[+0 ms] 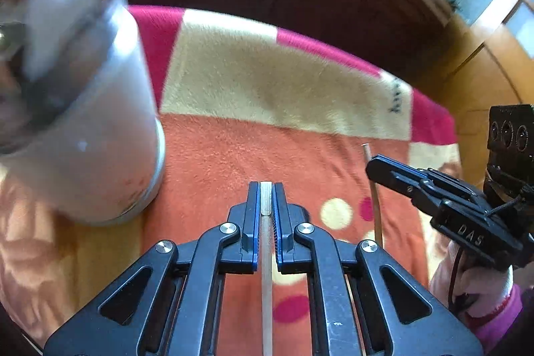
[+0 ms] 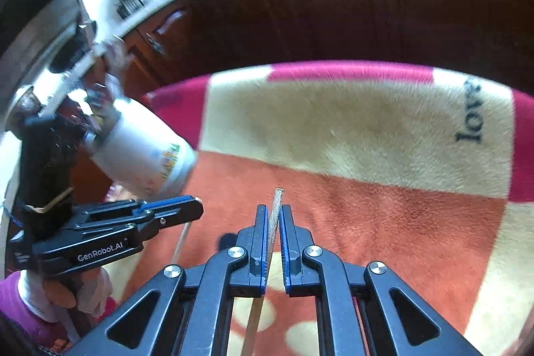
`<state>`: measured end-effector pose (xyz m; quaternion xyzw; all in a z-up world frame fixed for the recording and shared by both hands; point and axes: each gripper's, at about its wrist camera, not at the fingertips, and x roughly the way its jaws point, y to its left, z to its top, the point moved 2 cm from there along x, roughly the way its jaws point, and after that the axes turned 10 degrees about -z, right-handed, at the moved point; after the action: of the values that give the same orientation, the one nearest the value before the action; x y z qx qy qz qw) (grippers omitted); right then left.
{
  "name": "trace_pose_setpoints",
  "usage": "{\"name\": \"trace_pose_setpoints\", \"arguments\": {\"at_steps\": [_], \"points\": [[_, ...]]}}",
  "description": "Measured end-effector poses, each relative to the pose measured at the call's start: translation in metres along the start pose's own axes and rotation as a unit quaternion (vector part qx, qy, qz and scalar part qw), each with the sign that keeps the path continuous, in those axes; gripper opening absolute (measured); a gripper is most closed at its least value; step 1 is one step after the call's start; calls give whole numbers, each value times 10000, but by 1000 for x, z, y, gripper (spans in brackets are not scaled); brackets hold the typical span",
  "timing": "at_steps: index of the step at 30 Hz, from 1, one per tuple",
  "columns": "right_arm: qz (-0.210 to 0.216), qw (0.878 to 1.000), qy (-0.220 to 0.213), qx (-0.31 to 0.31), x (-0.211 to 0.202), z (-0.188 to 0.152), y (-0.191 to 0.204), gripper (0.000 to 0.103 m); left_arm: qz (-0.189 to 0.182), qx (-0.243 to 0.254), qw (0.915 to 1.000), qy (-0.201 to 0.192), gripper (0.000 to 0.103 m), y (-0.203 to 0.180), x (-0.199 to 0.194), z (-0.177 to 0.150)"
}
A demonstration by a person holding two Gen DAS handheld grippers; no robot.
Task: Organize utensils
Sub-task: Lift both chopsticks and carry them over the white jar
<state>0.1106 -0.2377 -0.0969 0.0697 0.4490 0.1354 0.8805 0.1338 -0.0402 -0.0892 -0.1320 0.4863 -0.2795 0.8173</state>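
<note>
Each hand-held gripper, left (image 1: 266, 199) and right (image 2: 273, 222), pinched one chopstick (image 1: 266, 199) (image 2: 276, 212) lengthwise along its fingers, tips toward the white utensil holder (image 1: 100, 135) up-left on the blanket-covered surface (image 1: 267, 82), nearer the left.

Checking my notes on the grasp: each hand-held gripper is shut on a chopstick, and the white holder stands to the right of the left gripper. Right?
Not quite. In the left wrist view the white holder is left of the left hand-held gripper, not right. Both it and the right hand-held gripper are shut on a chopstick.
</note>
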Motion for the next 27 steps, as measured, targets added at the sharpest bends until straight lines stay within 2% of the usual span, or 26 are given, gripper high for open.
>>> {"name": "trace_pose_setpoints", "arguments": {"at_steps": [7,12,21,27], "points": [[263,9975,-624,-181,-64,-2,25,5,-222,52,9979,-600,5,-20,-66,-8],[383,9944,-884,-427,-97,-9,44,5,-321,144,9957,-859,5,-29,-101,-17],[440,9888,-1243,-697,-136,-17,65,5,-346,289,9903,-1315,5,-43,-155,-17],[494,9840,-1501,-828,-154,-8,82,5,-309,318,9860,-1610,5,-41,-184,-11]]}}
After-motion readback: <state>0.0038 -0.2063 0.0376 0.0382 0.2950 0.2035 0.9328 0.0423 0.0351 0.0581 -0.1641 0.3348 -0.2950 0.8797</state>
